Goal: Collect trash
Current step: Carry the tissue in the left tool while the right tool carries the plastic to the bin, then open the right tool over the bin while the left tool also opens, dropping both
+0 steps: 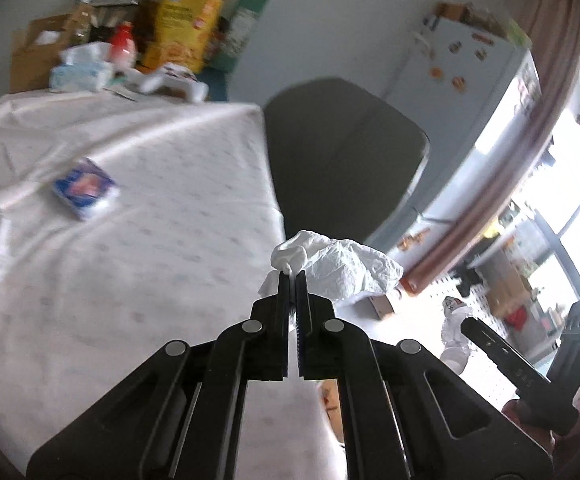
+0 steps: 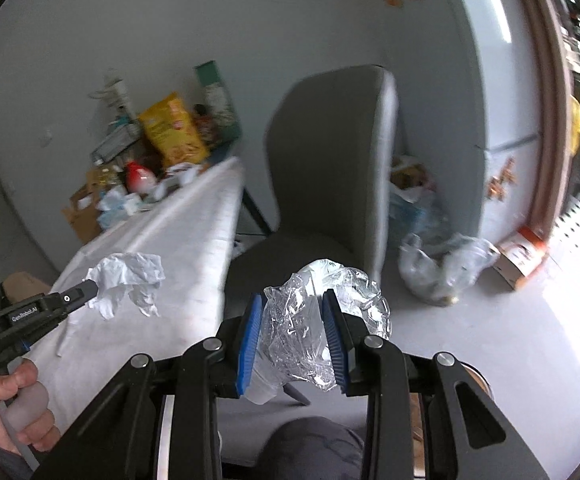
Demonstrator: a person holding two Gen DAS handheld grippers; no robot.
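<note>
My left gripper is shut on a crumpled white tissue, held past the right edge of the table. The right wrist view shows the same tissue hanging from the left gripper over the table's near side. My right gripper is shut on a crumpled clear plastic wrapper, pinched between its blue pads above the floor, in front of a grey chair. A small blue and white packet lies on the white tablecloth.
Food packages, a tissue box and bottles crowd the table's far end. A clear bag of rubbish and a cardboard box sit on the floor by the fridge. A hand grips the left tool's handle.
</note>
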